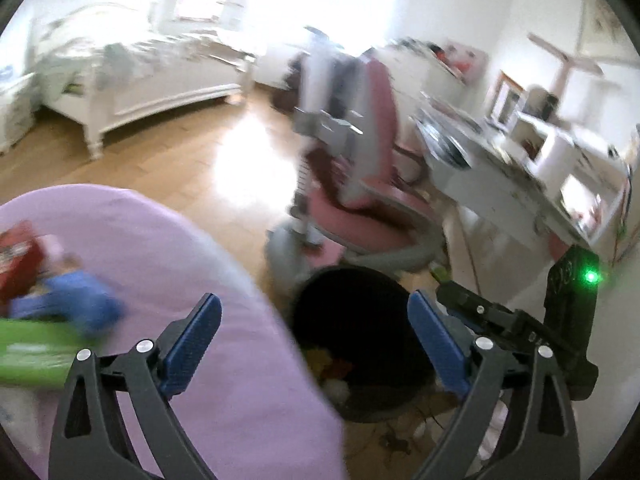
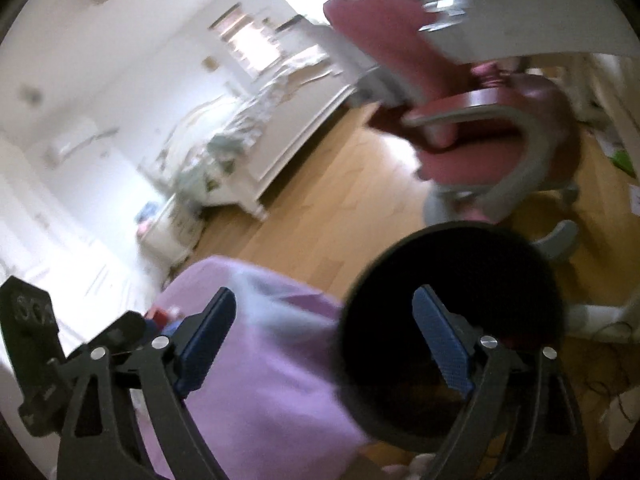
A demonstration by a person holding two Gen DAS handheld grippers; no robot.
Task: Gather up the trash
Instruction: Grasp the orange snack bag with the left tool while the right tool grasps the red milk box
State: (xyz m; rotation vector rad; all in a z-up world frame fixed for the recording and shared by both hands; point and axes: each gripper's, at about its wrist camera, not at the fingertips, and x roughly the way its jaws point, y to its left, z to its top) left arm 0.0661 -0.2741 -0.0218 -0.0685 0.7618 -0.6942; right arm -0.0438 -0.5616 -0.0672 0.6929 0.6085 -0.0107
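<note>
We hold both tongs spread wide with nothing between their blue pads. Our left tongs (image 1: 314,344) hang over the edge of a round worktop under a lilac cloth (image 1: 168,248) and the black bin (image 1: 360,344) on the wooden floor just beside it. The bin holds yellowish and white scraps (image 1: 332,372). On the cloth lie a red box (image 1: 16,260), a blurred blue item (image 1: 84,300) and a green pack (image 1: 36,354). Our right tongs (image 2: 324,344) point at the bin's dark mouth, with a pink chair (image 2: 480,140) beyond.

Glossy wood floor (image 1: 172,168), matt lilac cloth cover (image 1: 224,280), and matt black bin (image 2: 452,280).
</note>
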